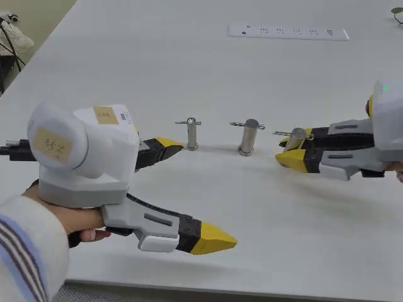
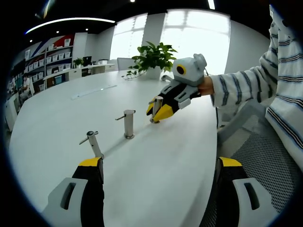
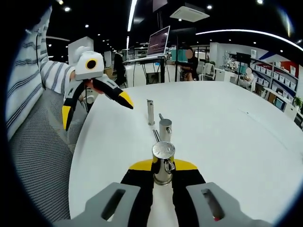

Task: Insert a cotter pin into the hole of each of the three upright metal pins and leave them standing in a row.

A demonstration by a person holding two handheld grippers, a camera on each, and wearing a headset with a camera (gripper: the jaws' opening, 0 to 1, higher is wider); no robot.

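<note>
Three upright metal pins stand in a row on the white table [image 1: 189, 63], each with a cotter pin through its top. The left pin [image 1: 191, 134] and the middle pin [image 1: 249, 137] stand free. My right gripper [image 1: 293, 151] is shut on the right pin [image 1: 298, 137] from the right side. In the right gripper view the yellow-tipped jaws clamp that pin [image 3: 163, 161], with the other two pins [image 3: 165, 128] behind it. My left gripper [image 1: 194, 192] is held wide open near the left pin, with nothing between its jaws. The left gripper view shows the row of pins [image 2: 128, 124].
A white power strip [image 1: 288, 31] lies at the far side of the table. The table's near edge [image 1: 220, 292] runs just below my left gripper. A potted plant [image 2: 152, 56] stands at the table's end, and a mesh chair [image 2: 246, 146] sits beside the table.
</note>
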